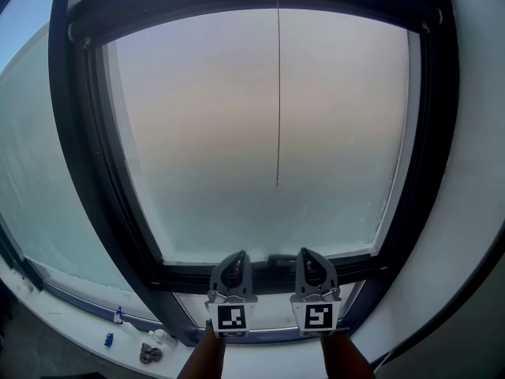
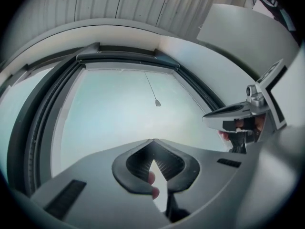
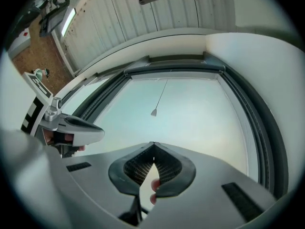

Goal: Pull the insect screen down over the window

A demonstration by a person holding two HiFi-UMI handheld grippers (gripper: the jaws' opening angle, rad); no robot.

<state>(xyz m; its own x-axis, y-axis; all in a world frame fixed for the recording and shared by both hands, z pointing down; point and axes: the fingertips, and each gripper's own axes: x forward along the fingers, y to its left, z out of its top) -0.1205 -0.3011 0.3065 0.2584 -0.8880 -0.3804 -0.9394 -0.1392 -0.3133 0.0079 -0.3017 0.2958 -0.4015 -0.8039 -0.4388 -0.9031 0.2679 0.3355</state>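
Head view: my left claw and my right claw stand side by side, just apart, in front of the lower rail of the window frame. Both are clenched tip to tip with nothing between the pads. Each gripper view confirms this, showing only the person's fingers behind the closed jaws. I judge that no grasp is needed until something to pull is in reach.

The pull cord hangs well above and between the two claws, its end weight free against the pane. The dark bar, far above both claws, is probably the housing of the rolled insect screen, though haze prevents certainty.

Recommended next step: bring one claw to the cord end, release, then clench on it.
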